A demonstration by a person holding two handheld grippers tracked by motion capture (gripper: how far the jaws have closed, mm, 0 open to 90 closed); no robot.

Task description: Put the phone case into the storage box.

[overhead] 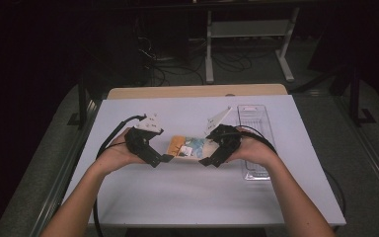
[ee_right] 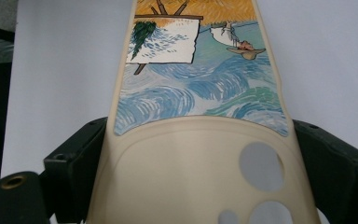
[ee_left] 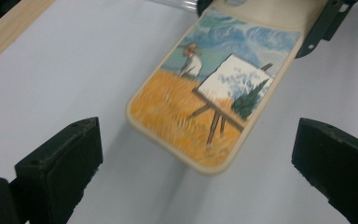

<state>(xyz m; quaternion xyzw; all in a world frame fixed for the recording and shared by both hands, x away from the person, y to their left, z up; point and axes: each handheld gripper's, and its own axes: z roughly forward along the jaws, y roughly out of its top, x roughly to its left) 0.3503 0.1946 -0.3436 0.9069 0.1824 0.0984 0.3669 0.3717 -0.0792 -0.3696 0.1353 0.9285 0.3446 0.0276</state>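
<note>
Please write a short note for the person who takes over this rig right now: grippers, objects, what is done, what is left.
Right gripper: jaws shut on the camera end of the phone case, holding it above the white table.
Left gripper: jaws open, the case's free end just ahead of them, not yet gripped.
Clear plastic tray: on the table, beside the right hand.
Done: case picked up.
Left: probably take the free end with the left gripper; after that I cannot tell.

The high view is dim, dark around the edges, with the white tabletop (overhead: pixel 202 192) the brightest area. Both gripper views are evenly lit and slightly soft. The phone case (ee_left: pixel 209 100) casts a faint shadow; its near end blurs in the right gripper view.
</note>
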